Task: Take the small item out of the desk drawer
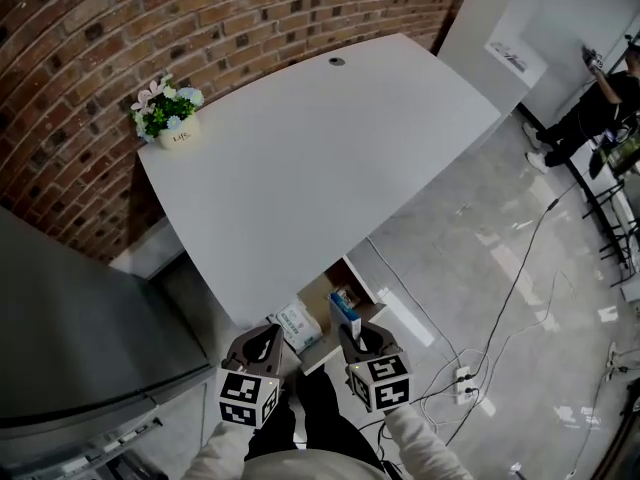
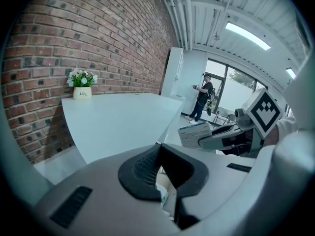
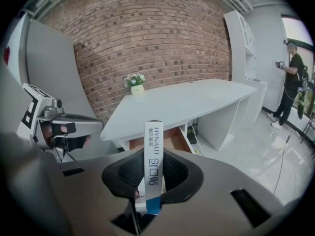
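Observation:
The desk drawer stands open under the near edge of the white desk; its wooden inside also shows in the right gripper view. My right gripper is shut on a small white and blue box, held upright above the drawer. From the left gripper view that box shows at the right. My left gripper hovers to the left of the drawer, jaws together with nothing between them. A white packet lies in the drawer's left part.
A potted plant stands at the desk's far left corner against the brick wall. A grey cabinet is at the left. Cables and a power strip lie on the floor at the right. A person stands far off.

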`<state>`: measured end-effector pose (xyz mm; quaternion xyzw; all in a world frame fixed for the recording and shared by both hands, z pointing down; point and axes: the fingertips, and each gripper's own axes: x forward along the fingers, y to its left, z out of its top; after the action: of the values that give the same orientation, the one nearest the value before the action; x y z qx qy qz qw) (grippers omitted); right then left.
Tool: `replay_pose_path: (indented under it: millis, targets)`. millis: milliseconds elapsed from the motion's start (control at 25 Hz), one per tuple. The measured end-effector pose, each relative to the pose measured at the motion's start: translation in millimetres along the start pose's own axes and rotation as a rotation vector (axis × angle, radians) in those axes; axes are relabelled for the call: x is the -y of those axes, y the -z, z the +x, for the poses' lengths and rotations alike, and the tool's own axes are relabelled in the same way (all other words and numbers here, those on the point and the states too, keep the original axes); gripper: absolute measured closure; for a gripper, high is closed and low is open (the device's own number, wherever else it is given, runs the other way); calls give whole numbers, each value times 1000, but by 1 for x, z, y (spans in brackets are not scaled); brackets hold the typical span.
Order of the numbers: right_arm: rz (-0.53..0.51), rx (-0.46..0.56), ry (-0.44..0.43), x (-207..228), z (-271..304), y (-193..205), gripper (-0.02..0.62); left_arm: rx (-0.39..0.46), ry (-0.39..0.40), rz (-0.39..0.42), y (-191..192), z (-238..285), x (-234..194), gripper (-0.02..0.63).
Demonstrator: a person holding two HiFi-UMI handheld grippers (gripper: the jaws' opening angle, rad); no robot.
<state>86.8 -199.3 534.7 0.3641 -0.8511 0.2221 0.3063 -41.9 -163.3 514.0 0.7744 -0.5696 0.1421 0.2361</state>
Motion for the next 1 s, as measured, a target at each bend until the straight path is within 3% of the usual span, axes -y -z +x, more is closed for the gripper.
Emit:
replay_pose_path:
  millis: [800, 1000]
  targets:
    - [85, 147, 58, -23, -72, -12, 497, 22, 57, 77, -12, -24, 10, 588]
    - [63, 186, 112, -24, -86, -12, 502, 28, 72, 86, -12, -28, 12, 588]
